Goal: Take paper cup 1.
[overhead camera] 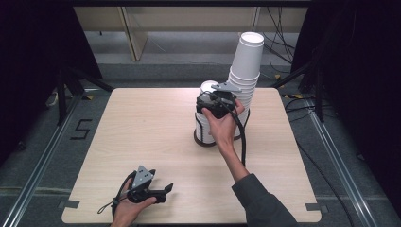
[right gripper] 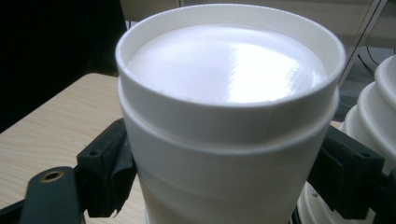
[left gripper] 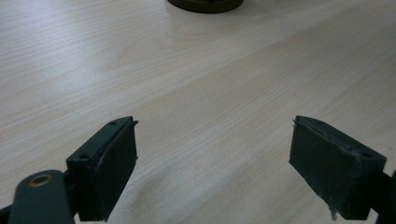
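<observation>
Right gripper (overhead camera: 218, 105) clamped short paper-cup stack's (right gripper: 229, 121) top cup, not yet lifted; left gripper (left gripper: 212, 170) sat open, idle.

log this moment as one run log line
right hand-held gripper: shut on upside-down white cup stack | left hand-held gripper: open, nothing between jaws, low over table | tall cup stack: leaning, just right

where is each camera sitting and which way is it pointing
High view: above the person's side, looking forward and down on the table; both forearms, left gripper, right gripper.
Left gripper view: on the left gripper, facing bare tabletop past open jaws.
Right gripper view: on the right gripper, jaws closed on the short cup stack.
Shared: the short cup stack, tall cup stack.
</observation>
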### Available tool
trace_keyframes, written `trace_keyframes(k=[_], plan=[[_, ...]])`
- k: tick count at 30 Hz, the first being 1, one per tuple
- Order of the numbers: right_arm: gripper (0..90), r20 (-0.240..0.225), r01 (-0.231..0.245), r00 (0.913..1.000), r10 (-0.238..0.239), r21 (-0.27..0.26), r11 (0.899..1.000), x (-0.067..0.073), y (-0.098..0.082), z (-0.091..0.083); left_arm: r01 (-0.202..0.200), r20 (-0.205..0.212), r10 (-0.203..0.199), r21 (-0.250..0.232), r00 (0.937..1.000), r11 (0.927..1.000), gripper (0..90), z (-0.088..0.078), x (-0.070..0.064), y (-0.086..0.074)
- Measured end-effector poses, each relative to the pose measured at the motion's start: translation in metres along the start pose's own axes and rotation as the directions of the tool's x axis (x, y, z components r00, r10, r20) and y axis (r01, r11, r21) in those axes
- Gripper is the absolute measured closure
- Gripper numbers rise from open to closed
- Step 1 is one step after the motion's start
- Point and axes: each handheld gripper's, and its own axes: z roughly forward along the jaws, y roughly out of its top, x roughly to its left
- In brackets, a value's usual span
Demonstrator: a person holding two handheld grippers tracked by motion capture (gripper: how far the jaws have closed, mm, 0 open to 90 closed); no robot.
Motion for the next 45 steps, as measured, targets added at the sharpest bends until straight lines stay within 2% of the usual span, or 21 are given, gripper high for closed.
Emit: trace_keyframes(k=[4, 7, 17, 21, 24, 25, 26, 28, 31, 33, 34, 35, 36, 37, 38, 40, 41, 42, 43, 44, 45], plan=[[19.1, -0.006, -0.005, 1.0000, 0.004, -0.022, 1.000, -0.001, 0.004, -0.004, -0.003, 0.000, 0.003, 0.009, 1.0000, 1.0000, 14.5, 0.000, 0.000, 0.000], [19.2, -0.016, -0.017, 0.9998, 0.016, -0.046, 0.999, -0.001, 0.014, -0.014, -0.002, -0.001, 0.002, 0.011, 1.0000, 0.9999, 14.5, 0.001, 0.000, 0.000], [19.3, -0.041, 0.013, 0.9990, -0.017, -0.110, 0.994, -0.003, 0.045, -0.044, -0.001, 0.005, 0.001, 0.009, 1.0000, 1.0000, 14.5, 0.001, 0.000, 0.000], [19.3, -0.081, 0.032, 0.9958, -0.044, -0.137, 0.990, -0.001, 0.057, -0.062, 0.000, 0.008, 0.000, 0.006, 1.0000, 1.0000, 14.5, 0.002, 0.000, 0.000], [19.3, -0.105, 0.025, 0.9937, -0.040, -0.140, 0.990, 0.001, 0.060, -0.070, -0.003, 0.008, 0.003, 0.009, 1.0000, 1.0000, 14.5, 0.002, 0.000, 0.000], [19.3, -0.124, 0.036, 0.9908, -0.055, -0.149, 0.988, 0.001, 0.061, -0.077, -0.003, 0.009, 0.003, 0.009, 1.0000, 1.0000, 14.5, 0.002, 0.000, 0.000], [19.3, -0.124, 0.036, 0.9908, -0.055, -0.149, 0.988, 0.001, 0.061, -0.077, -0.003, 0.009, 0.003, 0.009, 1.0000, 1.0000, 14.5, 0.002, 0.000, 0.000], [19.3, -0.152, 0.058, 0.9852, -0.080, -0.147, 0.987, 0.003, 0.059, -0.089, 0.002, 0.007, -0.002, 0.005, 1.0000, 1.0000, 14.5, 0.001, 0.000, 0.000], [19.3, -0.175, 0.067, 0.9803, -0.092, -0.146, 0.987, 0.003, 0.055, -0.097, 0.003, 0.007, -0.003, 0.003, 1.0000, 1.0000, 14.5, 0.002, 0.000, 0.000], [19.3, -0.218, 0.073, 0.9706, -0.103, -0.143, 0.987, 0.004, 0.044, -0.107, 0.001, 0.001, -0.001, 0.010, 1.0000, 0.9999, 14.5, 0.001, 0.000, 0.000], [19.3, -0.218, 0.073, 0.9706, -0.103, -0.143, 0.987, 0.004, 0.044, -0.107, 0.001, 0.001, -0.001, 0.010, 1.0000, 0.9999, 14.5, 0.001, 0.000, 0.000], [19.3, -0.242, 0.091, 0.9627, -0.122, -0.136, 0.986, 0.006, 0.034, -0.111, 0.001, -0.001, -0.001, 0.006, 1.0000, 1.0000, 14.5, 0.001, 0.000, 0.001], [19.3, -0.242, 0.091, 0.9627, -0.122, -0.136, 0.986, 0.006, 0.034, -0.111, 0.001, -0.001, -0.001, 0.006, 1.0000, 1.0000, 14.5, 0.001, 0.000, 0.001], [19.3, -0.280, 0.091, 0.9523, -0.123, -0.123, 0.988, 0.009, 0.022, -0.113, 0.004, 0.004, -0.004, 0.000, 1.0000, 1.0000, 14.5, 0.002, 0.001, 0.000], [19.3, -0.280, 0.091, 0.9523, -0.123, -0.123, 0.988, 0.009, 0.022, -0.113, 0.004, 0.004, -0.004, 0.000, 1.0000, 1.0000, 14.5, 0.002, 0.001, 0.000], [19.3, -0.308, 0.114, 0.9409, -0.140, -0.102, 0.988, 0.013, 0.000, -0.113, 0.013, 0.003, -0.013, -0.009, 0.9999, 0.9999, 14.5, 0.001, 0.001, 0.001], [19.3, -0.317, 0.120, 0.9372, -0.146, -0.101, 0.988, 0.014, -0.007, -0.112, 0.013, 0.003, -0.013, -0.009, 0.9999, 0.9999, 14.5, 0.001, 0.001, 0.001], [19.3, -0.317, 0.120, 0.9372, -0.146, -0.101, 0.988, 0.014, -0.007, -0.112, 0.011, -0.001, -0.011, -0.005, 0.9999, 0.9999, 14.5, 0.001, 0.001, 0.001], [19.3, -0.350, 0.117, 0.9265, -0.139, -0.085, 0.989, 0.017, -0.023, -0.108, 0.010, 0.005, -0.010, -0.008, 0.9999, 0.9999, 14.5, 0.001, 0.001, 0.001], [19.3, -0.364, 0.113, 0.9217, -0.135, -0.080, 0.990, 0.019, -0.031, -0.105, 0.009, 0.001, -0.009, -0.005, 1.0000, 0.9999, 14.5, 0.001, 0.001, 0.001], [19.3, -0.364, 0.113, 0.9217, -0.135, -0.080, 0.990, 0.019, -0.031, -0.105, 0.009, 0.001, -0.009, -0.005, 1.0000, 0.9999, 14.5, 0.001, 0.001, 0.001]])
